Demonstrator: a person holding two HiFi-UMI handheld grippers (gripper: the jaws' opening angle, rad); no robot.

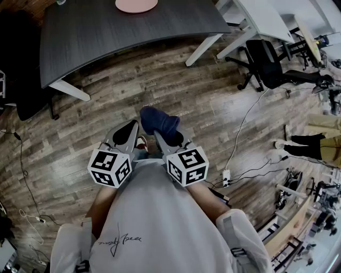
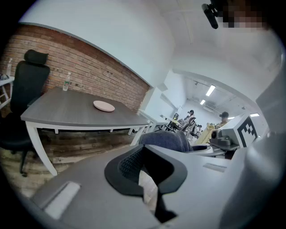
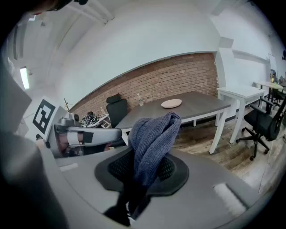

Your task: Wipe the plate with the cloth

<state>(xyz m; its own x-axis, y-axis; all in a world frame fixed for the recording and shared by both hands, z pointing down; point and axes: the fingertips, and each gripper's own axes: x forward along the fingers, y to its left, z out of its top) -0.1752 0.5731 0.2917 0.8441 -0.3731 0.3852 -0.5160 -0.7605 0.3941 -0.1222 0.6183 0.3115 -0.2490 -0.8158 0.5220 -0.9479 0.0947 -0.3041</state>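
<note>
I am holding both grippers side by side close in front of me, above the wood floor [image 1: 176,85]. My right gripper [image 3: 142,173] is clamping the dark blue cloth [image 3: 153,134], which is bunching up above its jaws. My left gripper [image 2: 144,172] is sitting with its jaws together, with nothing between them. The pink plate [image 1: 136,5] is lying on the grey tabletop [image 1: 106,32] ahead, well apart from both grippers and from the cloth.
</note>
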